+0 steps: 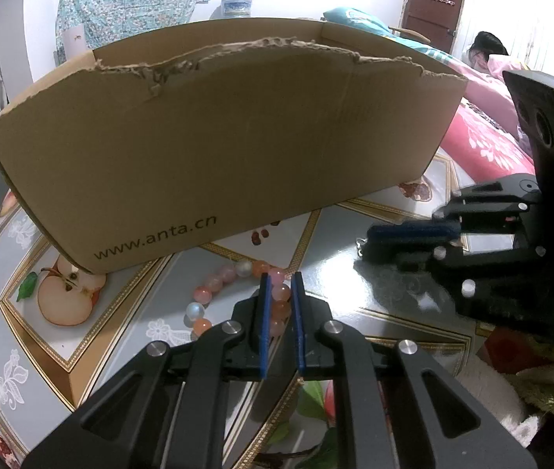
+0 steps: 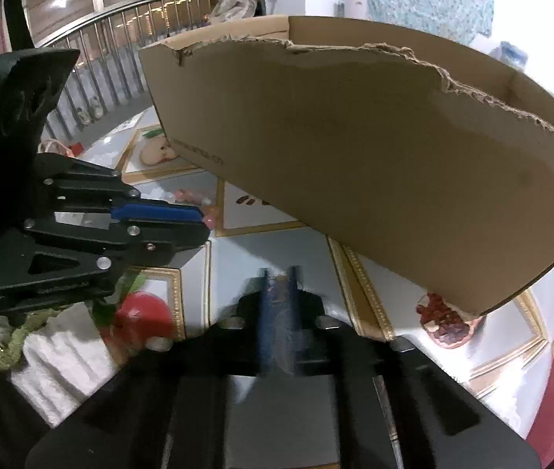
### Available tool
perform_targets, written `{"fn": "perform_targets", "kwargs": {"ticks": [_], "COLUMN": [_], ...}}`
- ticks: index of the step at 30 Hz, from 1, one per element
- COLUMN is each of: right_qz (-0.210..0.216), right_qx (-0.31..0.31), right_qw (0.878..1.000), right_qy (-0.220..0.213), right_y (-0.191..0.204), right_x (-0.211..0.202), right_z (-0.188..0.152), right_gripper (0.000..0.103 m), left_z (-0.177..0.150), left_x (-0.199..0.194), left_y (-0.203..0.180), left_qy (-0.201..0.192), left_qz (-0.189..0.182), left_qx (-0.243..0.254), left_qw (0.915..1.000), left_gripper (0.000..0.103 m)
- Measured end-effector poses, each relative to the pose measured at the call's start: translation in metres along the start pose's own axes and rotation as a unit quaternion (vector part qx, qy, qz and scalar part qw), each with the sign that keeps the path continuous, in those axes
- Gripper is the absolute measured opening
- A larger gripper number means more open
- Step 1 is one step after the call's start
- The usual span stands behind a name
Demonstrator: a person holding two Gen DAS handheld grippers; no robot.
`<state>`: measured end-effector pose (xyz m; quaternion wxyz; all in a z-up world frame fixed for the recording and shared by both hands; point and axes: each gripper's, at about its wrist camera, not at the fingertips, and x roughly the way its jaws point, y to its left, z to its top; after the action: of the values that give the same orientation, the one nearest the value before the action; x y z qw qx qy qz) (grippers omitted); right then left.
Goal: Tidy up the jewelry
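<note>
While the left tool [image 1: 280, 279] pinched one side of the bead bracelet [image 1: 233, 293] between its narrow blue pads, the rest of the pink, orange and white beads lay in a loop on the fruit-patterned desk [image 1: 355, 273], curving away toward ten o'clock, just in front of the torn cardboard box [image 1: 218, 136]. At three o'clock from the bracelet, the right tool [image 1: 370, 236] sat low over the desk with its pads pressed together; a small chain link showed at its tip, but whether it was gripped I could not tell.
</note>
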<state>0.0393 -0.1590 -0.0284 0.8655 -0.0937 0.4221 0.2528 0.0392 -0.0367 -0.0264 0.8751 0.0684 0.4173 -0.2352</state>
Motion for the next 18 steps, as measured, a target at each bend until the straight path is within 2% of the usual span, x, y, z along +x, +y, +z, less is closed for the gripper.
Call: {"fn": "perform_targets", "kwargs": {"ticks": [8, 14, 18], "right_qz": [0.005, -0.03, -0.022], "right_qx": [0.019, 0.041, 0.034], "right_qw": [1.0, 0.999, 0.999], "right_qy": [-0.004, 0.003, 0.009], "right_y": [-0.006, -0.017, -0.012], "right_x": [-0.007, -0.001, 0.002], "right_z": [0.001, 0.003, 0.003], "right_gripper": [0.001, 0.001, 0.001], "left_z": [0.0, 0.0, 0.0], "left_x": [0.0, 0.0, 0.0], "left_y": [0.0, 0.0, 0.0], "left_qy": [0.0, -0.001, 0.0], "left_qz": [0.0, 0.0, 0.0], "left_qx": [0.001, 0.001, 0.001], "left_qw": [1.0, 1.0, 1.0], "left_gripper": [0.01, 0.01, 0.01]}}
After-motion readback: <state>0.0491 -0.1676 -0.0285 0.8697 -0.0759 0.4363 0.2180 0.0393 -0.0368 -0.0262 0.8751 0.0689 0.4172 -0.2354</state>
